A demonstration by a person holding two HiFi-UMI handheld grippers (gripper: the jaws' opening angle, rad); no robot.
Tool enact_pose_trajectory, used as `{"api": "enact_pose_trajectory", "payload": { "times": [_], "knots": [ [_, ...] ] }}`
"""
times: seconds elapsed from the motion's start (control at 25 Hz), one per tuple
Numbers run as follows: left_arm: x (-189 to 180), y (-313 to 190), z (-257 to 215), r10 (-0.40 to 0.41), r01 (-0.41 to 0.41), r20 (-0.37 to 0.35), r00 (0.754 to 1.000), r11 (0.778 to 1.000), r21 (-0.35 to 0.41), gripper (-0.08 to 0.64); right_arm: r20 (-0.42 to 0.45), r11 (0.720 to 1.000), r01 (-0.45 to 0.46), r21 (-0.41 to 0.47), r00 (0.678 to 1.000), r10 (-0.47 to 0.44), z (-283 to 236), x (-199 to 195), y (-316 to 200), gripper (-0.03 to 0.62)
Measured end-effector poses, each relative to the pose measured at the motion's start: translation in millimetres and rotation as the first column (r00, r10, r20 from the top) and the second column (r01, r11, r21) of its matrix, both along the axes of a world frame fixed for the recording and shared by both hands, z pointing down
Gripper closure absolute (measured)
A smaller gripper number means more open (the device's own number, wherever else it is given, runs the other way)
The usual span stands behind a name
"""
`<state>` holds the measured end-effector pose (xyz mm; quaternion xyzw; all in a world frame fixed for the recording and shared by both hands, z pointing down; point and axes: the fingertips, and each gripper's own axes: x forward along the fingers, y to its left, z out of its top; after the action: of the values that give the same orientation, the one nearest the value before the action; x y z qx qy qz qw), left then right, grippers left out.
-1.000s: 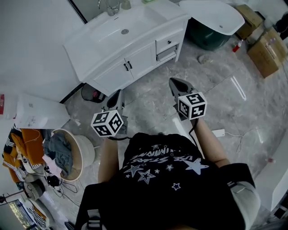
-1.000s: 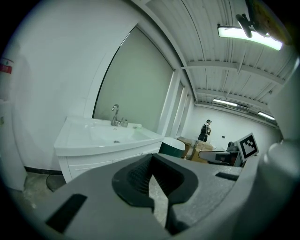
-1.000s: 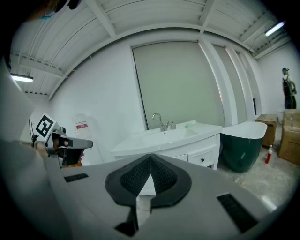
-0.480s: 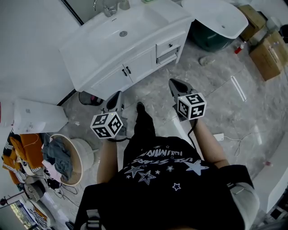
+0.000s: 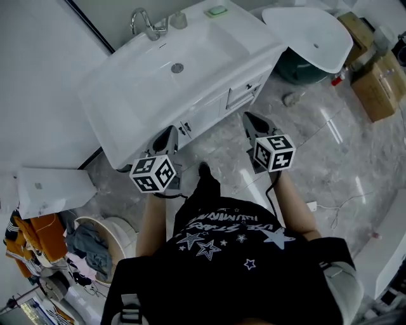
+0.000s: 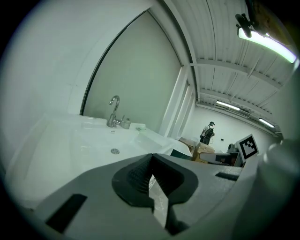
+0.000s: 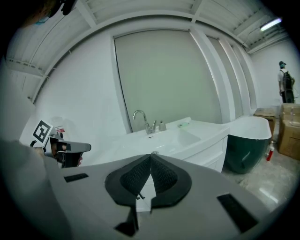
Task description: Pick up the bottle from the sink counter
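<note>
The bottle [image 5: 178, 20] is a small grey one standing at the back of the white sink counter [image 5: 120, 95], just right of the chrome faucet [image 5: 143, 23]. It also shows in the left gripper view as the bottle [image 6: 125, 123] and in the right gripper view as the bottle [image 7: 162, 125]. My left gripper [image 5: 167, 135] is shut and empty, held in front of the counter's front edge, well short of the bottle. My right gripper [image 5: 249, 119] is also shut and empty, by the vanity's right corner. In their own views the left gripper [image 6: 151, 158] and right gripper [image 7: 150, 156] point toward the basin.
A green soap [image 5: 216, 10] lies on the counter right of the bottle. A white bathtub [image 5: 311, 28] stands right of the vanity, with cardboard boxes [image 5: 374, 70] beyond it. A laundry basket [image 5: 95, 244] sits on the floor at the left. A person [image 7: 284, 82] stands far off.
The view has closed in on the vanity, which is now nearer and larger, with faucet, bottle and soap fully in sight. Both grippers kept their pose and stayed shut.
</note>
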<state>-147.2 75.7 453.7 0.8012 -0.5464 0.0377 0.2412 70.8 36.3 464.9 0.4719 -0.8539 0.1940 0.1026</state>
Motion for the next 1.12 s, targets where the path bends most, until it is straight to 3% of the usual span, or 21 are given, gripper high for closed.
{"api": "enact_pose_trajectory", "payload": {
  "times": [0.32, 0.6, 0.92, 1.12],
  "knots": [
    [-52, -100, 6, 0.008, -0.009, -0.035, 0.999, 1.000, -0.013, 0.552, -0.036, 1.000, -0.007, -0.021, 0.999, 0.006, 5, -56, -101, 0.586],
    [-86, -157, 8, 0.008, -0.009, -0.080, 0.997, 1.000, -0.010, 0.552, -0.065, 1.000, -0.008, -0.010, 0.998, 0.008, -3, -91, -161, 0.586],
    [-74, -199, 10, 0.049, -0.050, -0.080, 0.996, 0.999, -0.009, 0.552, -0.084, 1.000, -0.017, -0.007, 0.996, 0.017, -5, -89, -193, 0.586],
    [-62, -222, 10, 0.026, -0.027, -0.056, 0.998, 1.000, -0.008, 0.552, -0.069, 1.000, 0.002, -0.013, 0.998, -0.003, 1, -80, -229, 0.586]
  ]
}}
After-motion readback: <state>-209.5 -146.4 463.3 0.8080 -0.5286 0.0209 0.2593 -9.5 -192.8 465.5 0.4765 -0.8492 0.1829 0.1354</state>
